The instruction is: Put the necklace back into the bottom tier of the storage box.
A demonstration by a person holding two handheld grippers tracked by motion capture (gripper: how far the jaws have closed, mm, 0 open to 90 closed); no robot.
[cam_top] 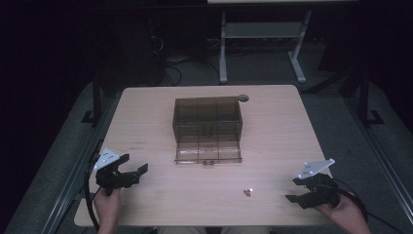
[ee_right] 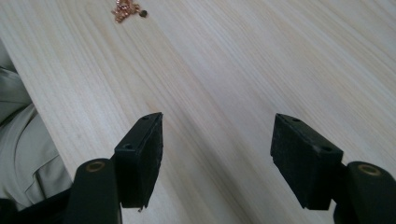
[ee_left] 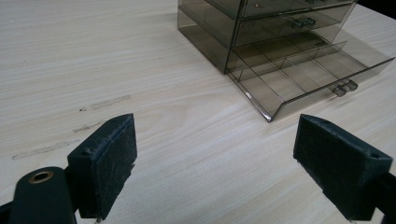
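A smoky clear plastic drawer box [cam_top: 207,118] stands at the middle of the wooden table [cam_top: 272,146], its bottom drawer [cam_top: 208,151] pulled out toward me. In the left gripper view the drawer box [ee_left: 261,28] sits ahead to the right, and the open drawer [ee_left: 299,77] shows bare compartments. A small coppery piece of jewellery [cam_top: 248,192] lies near the front edge, also at the top left as the jewellery [ee_right: 125,10] in the right gripper view. My left gripper [cam_top: 135,169] is open at the front left. My right gripper [cam_top: 293,189] is open at the front right, nothing between its jaws.
Table legs and cables [cam_top: 170,58] stand on the dark floor beyond the table's far edge. A round grommet [cam_top: 243,98] sits in the tabletop behind the box. A person's trouser leg [ee_right: 23,140] shows below the table's front edge.
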